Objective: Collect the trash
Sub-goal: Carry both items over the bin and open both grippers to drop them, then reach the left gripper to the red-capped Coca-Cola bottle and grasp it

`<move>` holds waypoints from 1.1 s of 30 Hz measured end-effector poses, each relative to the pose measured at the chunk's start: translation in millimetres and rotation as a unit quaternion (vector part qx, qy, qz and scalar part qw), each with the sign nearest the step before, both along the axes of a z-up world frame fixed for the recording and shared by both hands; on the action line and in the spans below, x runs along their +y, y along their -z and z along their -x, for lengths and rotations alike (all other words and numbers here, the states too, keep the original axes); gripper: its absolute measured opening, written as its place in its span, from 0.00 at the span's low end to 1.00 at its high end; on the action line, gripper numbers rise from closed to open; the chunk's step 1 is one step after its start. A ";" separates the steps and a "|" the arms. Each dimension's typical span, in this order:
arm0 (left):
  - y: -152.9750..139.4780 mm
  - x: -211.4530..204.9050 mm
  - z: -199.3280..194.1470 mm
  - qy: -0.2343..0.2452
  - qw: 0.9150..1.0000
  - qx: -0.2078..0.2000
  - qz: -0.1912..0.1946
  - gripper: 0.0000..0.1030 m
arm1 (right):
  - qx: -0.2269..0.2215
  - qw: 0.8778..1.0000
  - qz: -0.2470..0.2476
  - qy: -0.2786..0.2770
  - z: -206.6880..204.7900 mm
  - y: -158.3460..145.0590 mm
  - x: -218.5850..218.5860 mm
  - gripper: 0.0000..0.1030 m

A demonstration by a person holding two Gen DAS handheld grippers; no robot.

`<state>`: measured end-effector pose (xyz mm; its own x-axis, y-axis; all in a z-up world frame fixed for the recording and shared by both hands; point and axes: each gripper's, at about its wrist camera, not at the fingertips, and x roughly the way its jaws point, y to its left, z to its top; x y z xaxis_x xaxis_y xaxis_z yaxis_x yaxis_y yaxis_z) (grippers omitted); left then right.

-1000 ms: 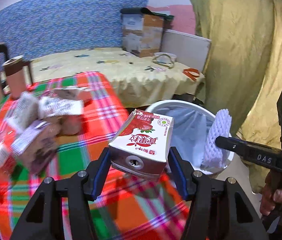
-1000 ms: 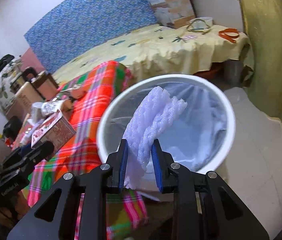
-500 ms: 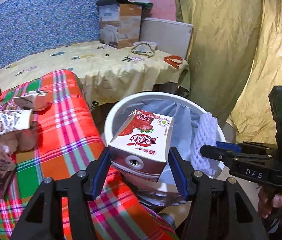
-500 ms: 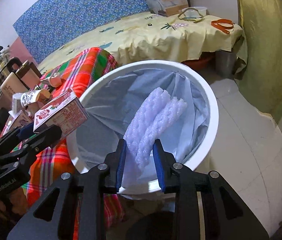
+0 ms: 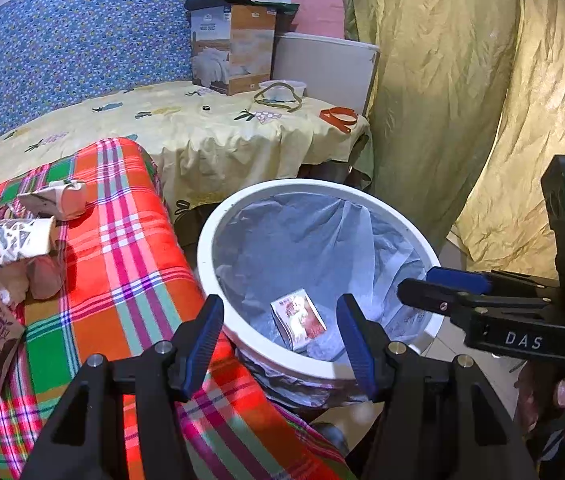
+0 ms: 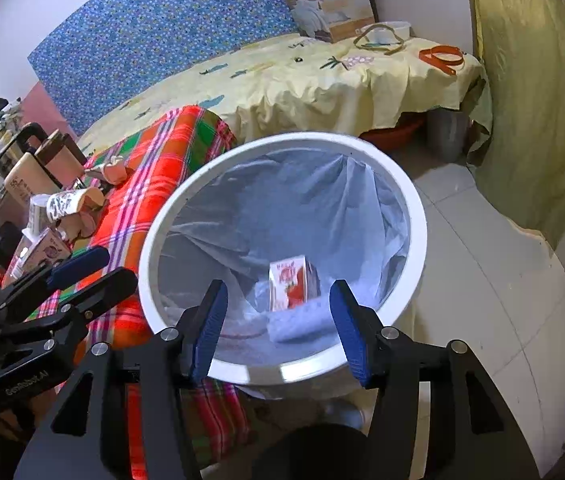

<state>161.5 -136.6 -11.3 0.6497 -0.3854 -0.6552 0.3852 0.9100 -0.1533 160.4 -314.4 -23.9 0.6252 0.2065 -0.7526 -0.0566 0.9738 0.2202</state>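
Both grippers, left (image 5: 280, 334) and right (image 6: 278, 330), hang over the bin (image 6: 416, 216) with fingers spread; carton (image 6: 292, 282) and foam (image 6: 296, 322) lie inside, so they look dropped.

left gripper (image 5: 280, 334) spread, empty | carton (image 5: 298, 318) in bin (image 5: 218, 220) | foam possibly beneath

Glossy white plastic bin (image 6: 416, 216), thin crinkled liner (image 6: 282, 208), woven plaid cloth (image 5: 122, 248)

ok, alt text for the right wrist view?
Open right gripper above a white lined bin holding a red-and-white carton and a foam sleeve. The left gripper is at left, over a plaid table with more trash.
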 end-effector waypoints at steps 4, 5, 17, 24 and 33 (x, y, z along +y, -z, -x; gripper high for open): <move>-3.2 13.4 10.2 -0.019 1.000 -0.003 0.009 0.59 | -0.015 1.000 -0.006 -0.001 7.6 -6.6 2.8 0.54; -4.0 17.0 11.8 -0.025 1.000 -0.004 0.009 0.59 | -0.021 1.000 -0.007 -0.004 10.2 -8.2 4.6 0.54; -7.9 70.7 51.1 -0.095 0.995 -0.016 0.015 0.59 | -0.039 0.996 -0.042 -0.068 26.5 -14.2 45.3 0.54; -6.4 99.8 67.3 -0.133 0.991 -0.023 0.008 0.59 | -0.036 0.991 -0.059 -0.116 31.2 -12.4 76.3 0.53; -7.0 138.4 77.2 -0.170 0.985 -0.034 -0.001 0.59 | -0.016 0.989 -0.046 -0.142 31.2 -9.6 109.2 0.54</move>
